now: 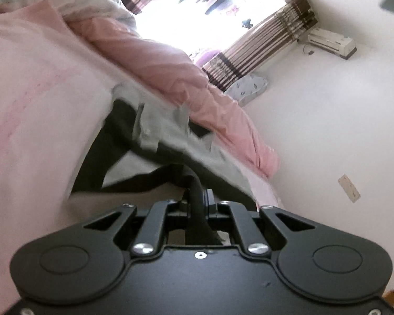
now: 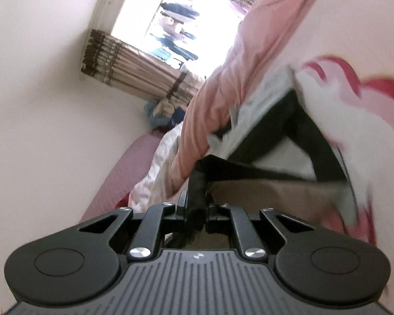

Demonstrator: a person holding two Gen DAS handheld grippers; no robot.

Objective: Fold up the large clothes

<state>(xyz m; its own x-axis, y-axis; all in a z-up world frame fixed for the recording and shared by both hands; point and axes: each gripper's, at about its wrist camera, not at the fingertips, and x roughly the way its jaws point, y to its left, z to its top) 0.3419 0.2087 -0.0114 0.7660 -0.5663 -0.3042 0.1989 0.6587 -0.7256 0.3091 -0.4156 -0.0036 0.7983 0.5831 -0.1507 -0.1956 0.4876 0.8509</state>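
Observation:
A large grey-and-black garment (image 1: 168,141) hangs stretched over the pink bed, blurred by motion. My left gripper (image 1: 197,197) is shut on a dark bunched edge of it. The same garment shows in the right wrist view (image 2: 270,141), with its dark lining spread to the right. My right gripper (image 2: 197,197) is shut on another dark edge of it. Both views are tilted steeply sideways.
A pink quilt (image 1: 197,78) lies bunched along the bed beyond the garment and also shows in the right wrist view (image 2: 239,78). A pale pink sheet (image 1: 34,105) covers the bed. A bright window with striped curtains (image 1: 260,50) and white walls (image 1: 328,131) lie beyond.

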